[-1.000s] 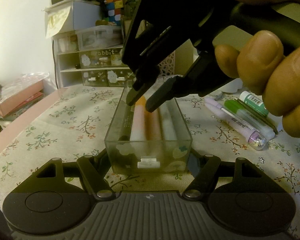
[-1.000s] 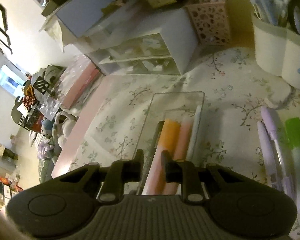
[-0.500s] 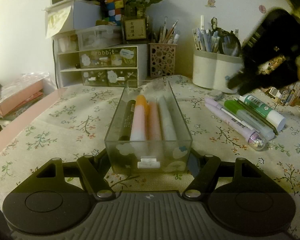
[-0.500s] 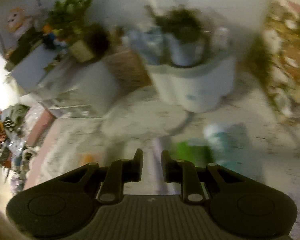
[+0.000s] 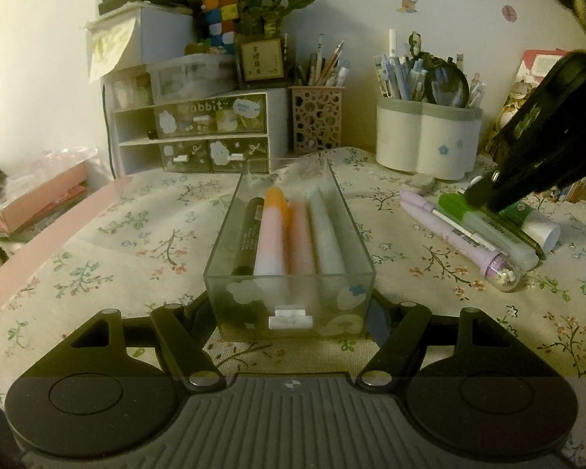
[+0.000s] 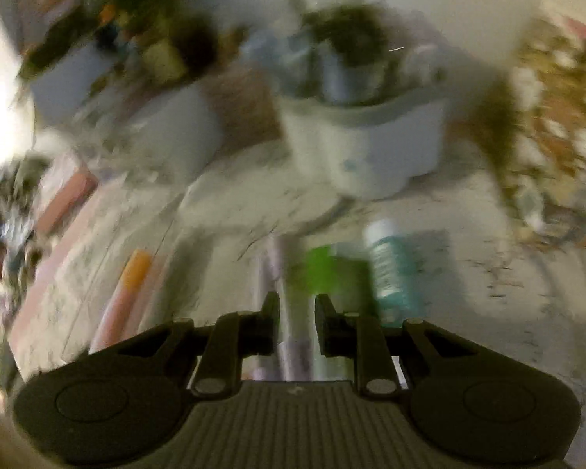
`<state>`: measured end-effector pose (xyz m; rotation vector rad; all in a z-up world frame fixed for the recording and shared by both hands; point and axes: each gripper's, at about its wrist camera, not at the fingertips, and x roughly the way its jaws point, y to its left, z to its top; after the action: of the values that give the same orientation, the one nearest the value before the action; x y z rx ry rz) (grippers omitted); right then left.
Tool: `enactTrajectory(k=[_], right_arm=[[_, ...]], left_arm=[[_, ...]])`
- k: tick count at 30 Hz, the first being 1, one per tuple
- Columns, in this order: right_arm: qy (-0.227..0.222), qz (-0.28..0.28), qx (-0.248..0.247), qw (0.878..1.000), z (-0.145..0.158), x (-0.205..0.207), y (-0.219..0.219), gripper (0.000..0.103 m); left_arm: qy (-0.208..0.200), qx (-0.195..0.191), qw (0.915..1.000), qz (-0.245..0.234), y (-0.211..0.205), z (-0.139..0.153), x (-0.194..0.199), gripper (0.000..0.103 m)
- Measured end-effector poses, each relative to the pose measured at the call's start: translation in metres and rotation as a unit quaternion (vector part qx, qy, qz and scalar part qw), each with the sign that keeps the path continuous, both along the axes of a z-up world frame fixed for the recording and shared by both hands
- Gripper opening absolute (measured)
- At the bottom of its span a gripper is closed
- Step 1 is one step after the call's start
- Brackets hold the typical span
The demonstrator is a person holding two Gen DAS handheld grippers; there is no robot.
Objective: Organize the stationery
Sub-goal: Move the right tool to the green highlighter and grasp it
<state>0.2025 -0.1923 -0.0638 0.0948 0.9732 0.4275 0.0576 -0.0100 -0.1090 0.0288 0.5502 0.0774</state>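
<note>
On the left of the desk stands a white drawer unit with clear, cloud-printed drawer fronts, and beside it a pink pen cup pierced with round holes. The desk wears a matte floral tablecloth sprigged with small twigs. In the middle lies a clear rectangular drawer box, glossy-walled, with cloud stickers and a small white pull on its near end. The left gripper clamps that near end, one black finger pressed to each side wall. Inside, lengthwise and side by side, lie a black marker, an orange-capped pink pen, a salmon pen and a pale grey pen, all smooth cylinders. Further right stands a white, lobed pen holder with a grey rim. Before it on the cloth rest two lilac pens, one ending in a clear bead-filled dome, a frosted green-capped highlighter and a teal-labelled tube. The right gripper, blurred in its own view, hovers over the highlighter with jaws narrowly parted, pressing nothing
</note>
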Motion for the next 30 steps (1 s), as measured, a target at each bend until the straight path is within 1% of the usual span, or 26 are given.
enactTrajectory(k=[1, 3, 5, 7, 9, 12, 13, 15, 16, 17, 19, 22, 25, 27, 29, 30], right_arm=[[0.002, 0.004, -0.027, 1.000, -0.005, 0.002, 0.007, 0.010], [-0.021, 0.000, -0.071, 0.997, -0.009, 0.003, 0.014, 0.009], [-0.029, -0.015, -0.105, 0.994, -0.009, 0.006, 0.015, 0.009], [-0.040, -0.012, -0.118, 0.992, -0.010, 0.006, 0.013, 0.009], [-0.045, -0.002, -0.115, 0.992, -0.011, 0.006, 0.012, 0.010], [-0.035, 0.013, -0.103, 0.994, -0.010, 0.009, 0.013, 0.011], [-0.026, 0.027, -0.103, 0.994, -0.011, 0.008, 0.017, 0.018], [-0.022, 0.037, -0.134, 0.990, -0.017, 0.008, 0.025, 0.023], [-0.031, 0.034, -0.146, 0.988, -0.020, 0.006, 0.027, 0.024], [-0.032, 0.032, -0.143, 0.989, -0.021, 0.006, 0.026, 0.024], [-0.024, 0.020, -0.116, 0.993, -0.021, 0.007, 0.020, 0.017], [-0.026, -0.007, -0.098, 0.995, -0.018, 0.006, 0.012, 0.016], [-0.027, -0.023, -0.067, 0.997, -0.010, 0.003, 0.003, 0.016], [-0.026, -0.024, -0.044, 0.998, -0.004, 0.001, -0.001, 0.016], [-0.007, -0.016, -0.011, 1.000, -0.001, -0.002, -0.001, 0.017], [0.002, -0.012, -0.004, 1.000, 0.000, -0.005, 0.000, 0.017]], left_arm=[[0.000, 0.000, 1.0000, 0.000, 0.000, 0.000, 0.000, 0.072], [0.000, -0.001, 1.0000, 0.000, 0.000, 0.000, 0.000, 0.072], [0.000, -0.001, 1.0000, 0.000, 0.000, 0.000, 0.000, 0.072], [0.000, -0.001, 1.0000, 0.000, 0.000, 0.000, 0.000, 0.072], [0.000, -0.002, 1.0000, 0.000, 0.000, 0.000, 0.000, 0.072], [0.000, -0.002, 1.0000, 0.000, 0.000, 0.000, 0.000, 0.072], [0.000, -0.002, 1.0000, 0.000, 0.000, 0.000, 0.000, 0.072], [0.001, -0.003, 1.0000, 0.000, 0.000, 0.000, 0.000, 0.072], [0.001, -0.003, 1.0000, 0.000, 0.000, 0.000, 0.000, 0.072], [0.001, -0.003, 1.0000, 0.000, 0.000, 0.000, 0.000, 0.072], [0.001, -0.003, 1.0000, 0.000, 0.001, 0.000, 0.000, 0.072], [0.001, -0.003, 1.0000, 0.000, 0.000, 0.000, 0.000, 0.072], [0.001, -0.003, 1.0000, 0.000, 0.001, 0.000, 0.000, 0.072], [0.001, -0.003, 1.0000, 0.000, 0.000, 0.000, 0.000, 0.072], [0.001, -0.003, 1.0000, 0.000, 0.001, 0.000, 0.000, 0.072], [0.001, -0.003, 1.0000, 0.000, 0.001, 0.000, 0.000, 0.072]])
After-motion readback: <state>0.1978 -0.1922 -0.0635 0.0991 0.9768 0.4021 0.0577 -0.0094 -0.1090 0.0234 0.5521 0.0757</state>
